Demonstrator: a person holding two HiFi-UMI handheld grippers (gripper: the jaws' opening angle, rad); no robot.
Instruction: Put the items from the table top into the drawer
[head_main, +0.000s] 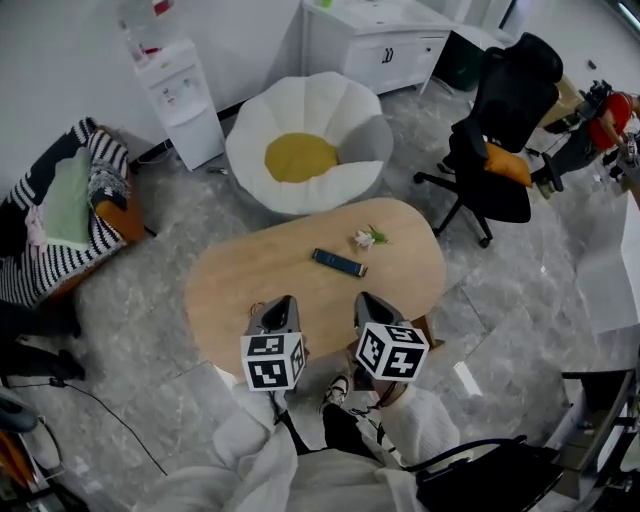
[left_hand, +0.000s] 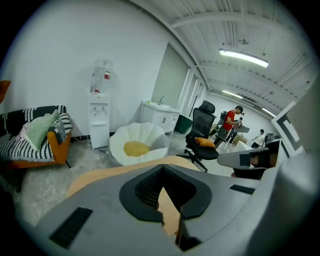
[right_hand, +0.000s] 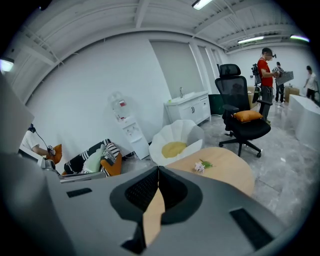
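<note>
Left tongs (head_main: 283, 301) and right tongs (head_main: 366, 298) hover clenched and empty, the dark blue bar (head_main: 338, 263) lying crosswise ahead, nearer the right.

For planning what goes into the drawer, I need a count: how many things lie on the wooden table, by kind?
flower: 1
dark blue slim box: 1
Total: 2
</note>
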